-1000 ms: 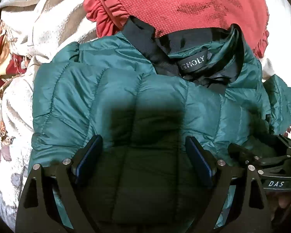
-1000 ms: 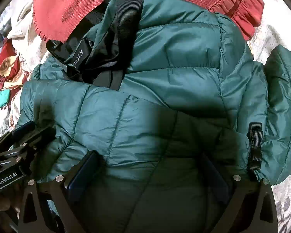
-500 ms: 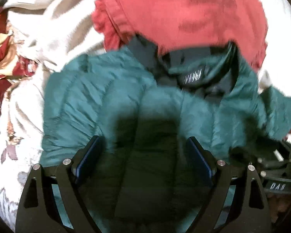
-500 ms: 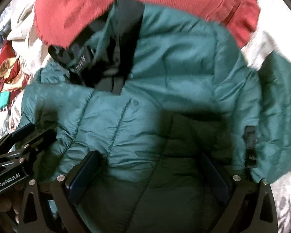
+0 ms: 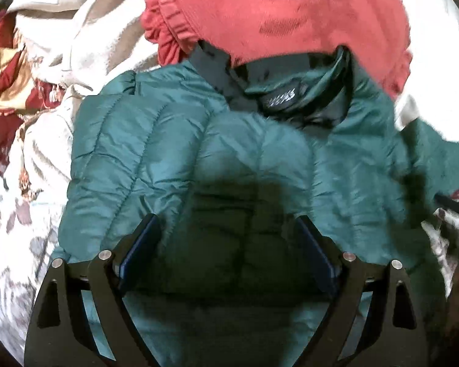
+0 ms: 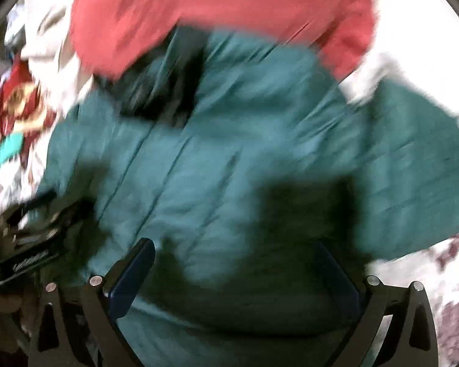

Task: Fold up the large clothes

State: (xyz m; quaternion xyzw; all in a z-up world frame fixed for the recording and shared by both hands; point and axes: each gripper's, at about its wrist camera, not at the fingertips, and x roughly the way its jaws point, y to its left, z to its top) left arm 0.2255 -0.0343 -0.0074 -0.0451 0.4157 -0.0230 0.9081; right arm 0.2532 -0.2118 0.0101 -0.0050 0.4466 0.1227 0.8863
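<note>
The surface was a pale bedcover with a floral print [image 5: 12, 232], crowded with cloth: a red frilled cushion [image 5: 290, 15] at the far side and a cream garment [image 5: 85, 33] to its left. The green quilted jacket [image 5: 174, 140] lay folded on the cover, its collar touching the cushion. The black neck label [image 5: 281, 97] was too blurred to read. The left gripper [image 5: 229, 244] and the right gripper [image 6: 241, 272] both stood spread wide above the jacket, pinching nothing.
</note>
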